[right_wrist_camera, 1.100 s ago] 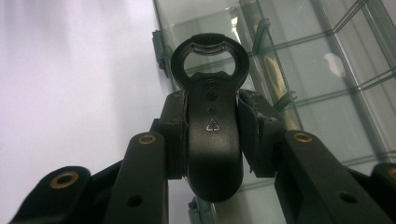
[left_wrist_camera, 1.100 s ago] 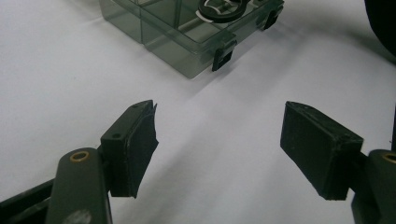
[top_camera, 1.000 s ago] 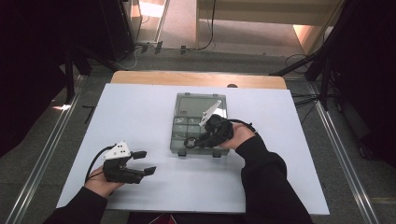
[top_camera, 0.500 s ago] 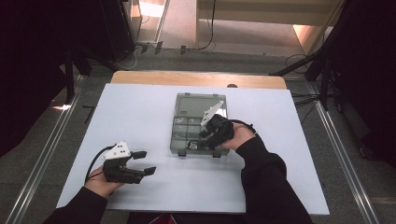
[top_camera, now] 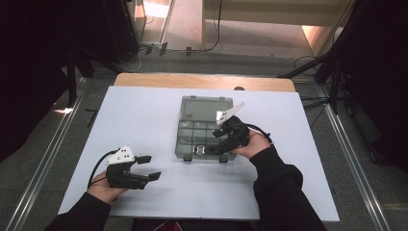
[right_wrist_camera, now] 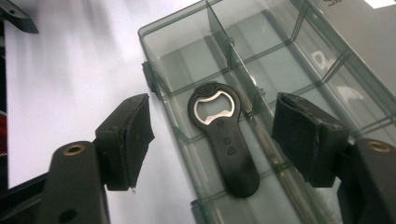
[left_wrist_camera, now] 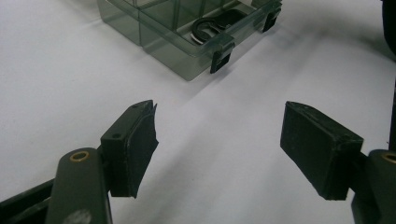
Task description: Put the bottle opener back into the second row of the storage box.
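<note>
A clear grey compartment box [top_camera: 185, 144] stands mid-table with its lid [top_camera: 207, 108] folded back. A black bottle opener [right_wrist_camera: 229, 149] with a metal head lies flat in the box's front compartment [top_camera: 199, 150]. My right gripper [top_camera: 219, 142] hovers over that compartment. Its jaws have just been opening and stand wide [right_wrist_camera: 212, 135]. The opener lies below the gap and neither pad touches it. My left gripper [top_camera: 150, 167] rests open at the front left, with bare table between its pads [left_wrist_camera: 219, 149]. It faces the box [left_wrist_camera: 173, 32] and the opener [left_wrist_camera: 210, 28].
The white tabletop [top_camera: 144, 115] runs wide on both sides of the box. A wooden edge [top_camera: 202, 82] borders the far side. Two black latches [left_wrist_camera: 219, 58] hang on the box's front wall. Grey floor and metal rails [top_camera: 43, 159] flank the table.
The right gripper's jaws have spread apart over the box's front compartment, and the hand has barely shifted. The left gripper has stayed where it was.
</note>
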Demonstrator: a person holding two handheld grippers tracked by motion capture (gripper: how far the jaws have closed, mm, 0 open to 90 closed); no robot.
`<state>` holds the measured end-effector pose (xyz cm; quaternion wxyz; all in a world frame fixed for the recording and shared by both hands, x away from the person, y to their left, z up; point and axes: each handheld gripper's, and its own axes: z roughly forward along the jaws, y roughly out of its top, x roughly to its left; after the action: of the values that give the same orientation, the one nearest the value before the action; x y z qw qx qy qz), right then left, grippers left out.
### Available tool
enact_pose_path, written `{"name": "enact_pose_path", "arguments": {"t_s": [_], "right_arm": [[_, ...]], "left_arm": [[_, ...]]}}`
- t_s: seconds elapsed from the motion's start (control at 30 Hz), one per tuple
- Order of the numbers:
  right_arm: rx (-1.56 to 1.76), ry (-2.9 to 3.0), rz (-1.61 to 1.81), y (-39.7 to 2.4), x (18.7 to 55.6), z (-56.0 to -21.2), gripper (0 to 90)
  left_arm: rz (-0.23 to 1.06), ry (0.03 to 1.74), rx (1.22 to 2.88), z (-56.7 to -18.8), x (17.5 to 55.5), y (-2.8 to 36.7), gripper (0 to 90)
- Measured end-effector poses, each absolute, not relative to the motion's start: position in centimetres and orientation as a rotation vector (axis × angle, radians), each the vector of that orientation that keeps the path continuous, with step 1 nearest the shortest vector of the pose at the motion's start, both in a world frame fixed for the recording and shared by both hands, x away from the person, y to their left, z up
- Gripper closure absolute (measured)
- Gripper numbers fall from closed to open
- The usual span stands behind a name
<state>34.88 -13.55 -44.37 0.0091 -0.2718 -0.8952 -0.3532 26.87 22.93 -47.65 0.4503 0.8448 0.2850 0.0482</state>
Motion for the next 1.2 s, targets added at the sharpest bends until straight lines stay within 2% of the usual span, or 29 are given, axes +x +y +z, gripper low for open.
{"name": "enact_pose_path", "arguments": {"t_s": [1.2], "right_arm": [[-1.023,-2.771,-1.167,-15.5,28.9,-45.3,25.7]], "left_arm": [[0.119,0.697,2.095,-47.7,27.0,22.8,26.8]]}}
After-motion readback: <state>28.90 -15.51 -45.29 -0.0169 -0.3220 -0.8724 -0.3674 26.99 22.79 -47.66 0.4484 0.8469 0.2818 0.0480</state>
